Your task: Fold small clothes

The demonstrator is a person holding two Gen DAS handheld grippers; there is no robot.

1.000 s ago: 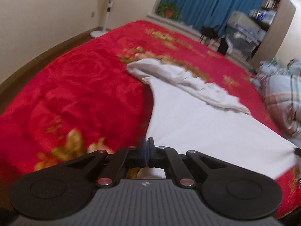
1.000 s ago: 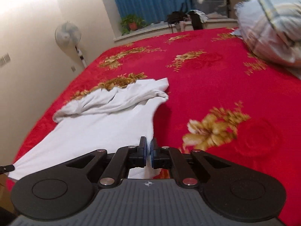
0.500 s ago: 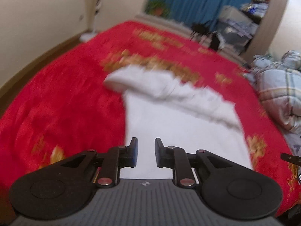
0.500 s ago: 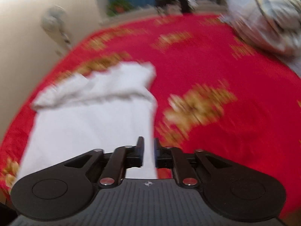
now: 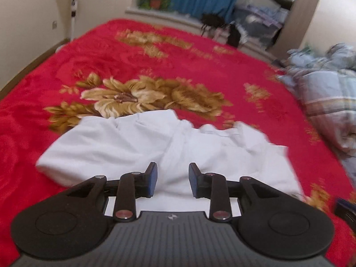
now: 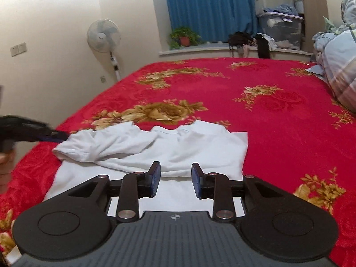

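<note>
We had the white cotton garment (image 6: 155, 153) lying on the bed's red floral blanket (image 6: 278, 115), its far part bunched over the flat near panel, at twelve o'clock from both tools. Our left tool (image 5: 172, 181) and right tool (image 6: 175, 180) were both opening, nothing between their pads. We judged one fold laid and just let go; the next move called for smoothing the rumpled layer or gripping the edge at nine o'clock for a crosswise fold

white garment's (image 6: 155, 146) near edge hidden behind right gripper (image 6: 175, 179), quilt (image 6: 340, 66) cut off
</note>
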